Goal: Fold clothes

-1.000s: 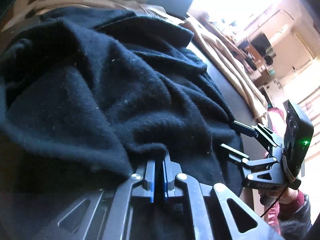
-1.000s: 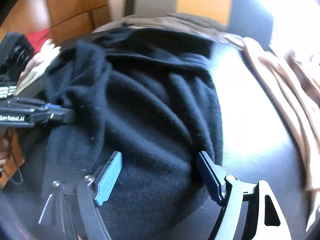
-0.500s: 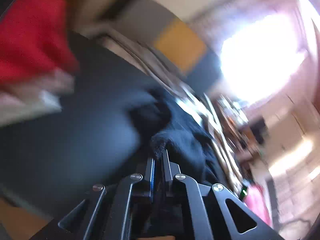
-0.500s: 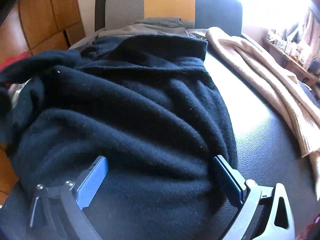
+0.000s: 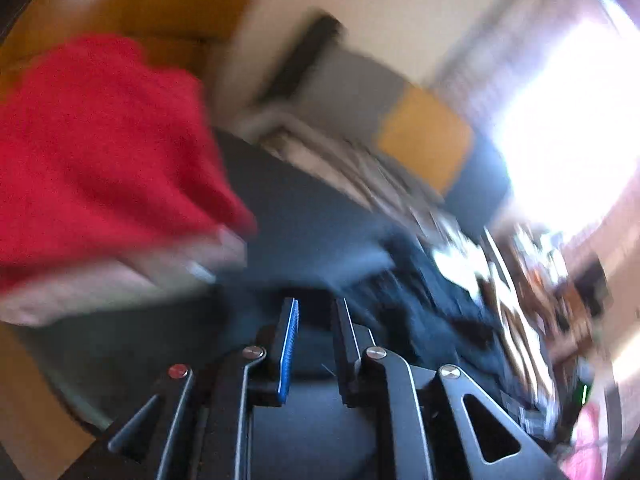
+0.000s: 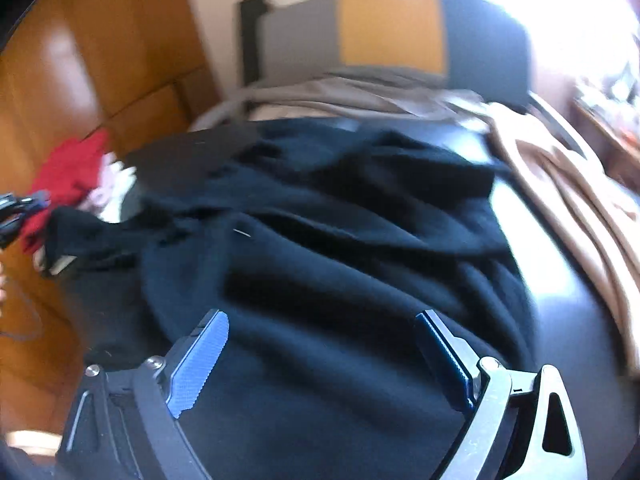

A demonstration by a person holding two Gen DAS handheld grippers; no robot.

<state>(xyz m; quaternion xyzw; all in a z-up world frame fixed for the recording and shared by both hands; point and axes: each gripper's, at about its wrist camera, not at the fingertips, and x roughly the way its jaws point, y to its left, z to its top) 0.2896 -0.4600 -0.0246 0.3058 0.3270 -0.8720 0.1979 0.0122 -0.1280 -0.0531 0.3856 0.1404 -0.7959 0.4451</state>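
Observation:
A black fleece garment (image 6: 340, 248) lies spread and rumpled over a dark table (image 6: 568, 312). My right gripper (image 6: 320, 356) is wide open just above its near part, with cloth between and under the fingers but not pinched. In the blurred left wrist view my left gripper (image 5: 314, 320) has its jaws slightly apart and empty, over the dark table (image 5: 312, 216), with the black garment (image 5: 432, 312) to its right. The left gripper also shows at the far left edge of the right wrist view (image 6: 16, 212), next to a pulled-out sleeve end (image 6: 76, 232).
A red garment (image 5: 92, 152) on pale cloth lies at the table's left; it also shows in the right wrist view (image 6: 68, 176). A beige garment (image 6: 572, 184) lies along the right side. Grey clothes (image 6: 344, 92) and a grey-and-orange chair back (image 6: 388, 32) are at the far end.
My left gripper pulled the black cloth out to the left, then opened and let it go. The garment now lies wider on the table. My right gripper stayed open over it.

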